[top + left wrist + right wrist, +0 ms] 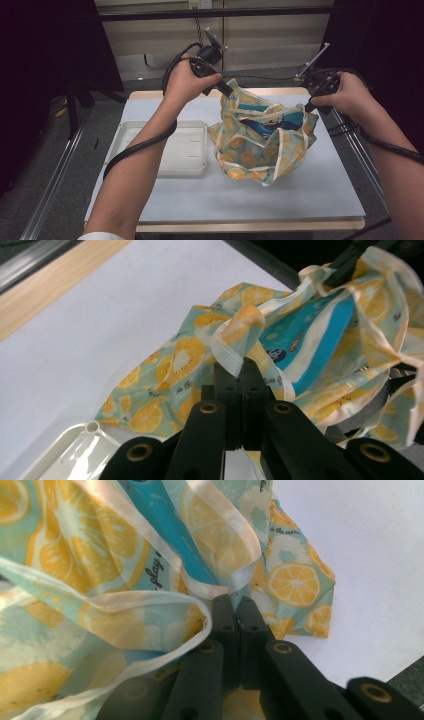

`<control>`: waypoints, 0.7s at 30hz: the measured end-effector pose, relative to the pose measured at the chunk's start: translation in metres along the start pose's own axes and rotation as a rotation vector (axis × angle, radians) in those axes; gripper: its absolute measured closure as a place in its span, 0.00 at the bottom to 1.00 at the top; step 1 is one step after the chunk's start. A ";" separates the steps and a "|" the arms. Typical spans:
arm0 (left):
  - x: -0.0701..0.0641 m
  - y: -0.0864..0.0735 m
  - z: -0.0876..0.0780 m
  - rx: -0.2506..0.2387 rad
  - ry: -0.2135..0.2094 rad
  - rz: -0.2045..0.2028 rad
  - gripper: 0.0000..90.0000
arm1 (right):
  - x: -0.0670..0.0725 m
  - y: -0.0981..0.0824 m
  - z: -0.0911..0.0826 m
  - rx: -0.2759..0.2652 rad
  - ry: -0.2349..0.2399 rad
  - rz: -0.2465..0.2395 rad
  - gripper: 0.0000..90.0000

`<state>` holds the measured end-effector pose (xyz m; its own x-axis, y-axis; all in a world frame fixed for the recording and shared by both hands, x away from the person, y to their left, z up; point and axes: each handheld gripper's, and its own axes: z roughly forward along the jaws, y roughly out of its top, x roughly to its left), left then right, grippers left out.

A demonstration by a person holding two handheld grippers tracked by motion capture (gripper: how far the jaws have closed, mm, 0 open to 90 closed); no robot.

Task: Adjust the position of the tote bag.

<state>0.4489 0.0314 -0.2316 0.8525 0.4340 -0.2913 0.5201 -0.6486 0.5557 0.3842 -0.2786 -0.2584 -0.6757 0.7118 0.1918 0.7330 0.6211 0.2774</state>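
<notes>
**Bag mouth being held open, packet already inside**

From the high view, the left tool (226, 90) is gripping the far-left rim of the lemon-print bag (260, 150), and the right tool (310, 105) is gripping its far-right rim. Both are pulling apart, so the mouth is gaping upward. The bag is sitting on the white tabletop (320, 185), right of centre, just beside an empty white tray (165, 150) to its left. A blue packet (272, 122) is lying inside the opening. Judging by this, the opening and loading seem done; lifting or closing the bag looks like what is left. There is bare tabletop on the near side and on the right, though the right edge and the metal rail there are coming close to the right hand.

From the left gripper view, the left tool (243, 371) is clenched on the cream hem of the bag (165, 370), the jaws standing tight together with cloth between. The tray corner (85, 445) is sitting near, lower left; the wooden far edge is running well apart.

From the right gripper view, the right tool (236, 607) is likewise clamped on the hem of the bag (295, 582), with open tabletop (370, 555) beyond and its edge showing at the lower right.
</notes>
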 end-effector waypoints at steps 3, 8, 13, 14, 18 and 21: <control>0.004 -0.004 0.004 0.003 0.000 -0.016 1.00 | -0.001 -0.001 0.001 0.004 -0.002 0.004 0.99; 0.006 -0.008 0.001 0.013 0.007 -0.018 1.00 | -0.003 -0.004 0.003 -0.002 -0.002 0.013 1.00; 0.009 -0.011 -0.003 -0.002 0.009 -0.023 1.00 | -0.006 -0.008 0.007 0.002 0.012 0.022 1.00; 0.009 -0.012 -0.003 -0.011 0.009 -0.032 0.99 | -0.007 -0.010 0.008 -0.003 0.010 0.027 1.00; 0.012 -0.017 -0.002 -0.007 0.005 -0.038 0.99 | -0.010 -0.015 0.009 -0.012 0.017 0.036 1.00; 0.014 -0.022 0.002 -0.013 -0.005 -0.052 0.99 | -0.012 -0.019 0.012 -0.008 0.025 0.043 1.00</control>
<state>0.4498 0.0501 -0.2493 0.8246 0.4640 -0.3236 0.5630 -0.6168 0.5501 0.3794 -0.2953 -0.2769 -0.6451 0.7295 0.2272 0.7611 0.5872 0.2754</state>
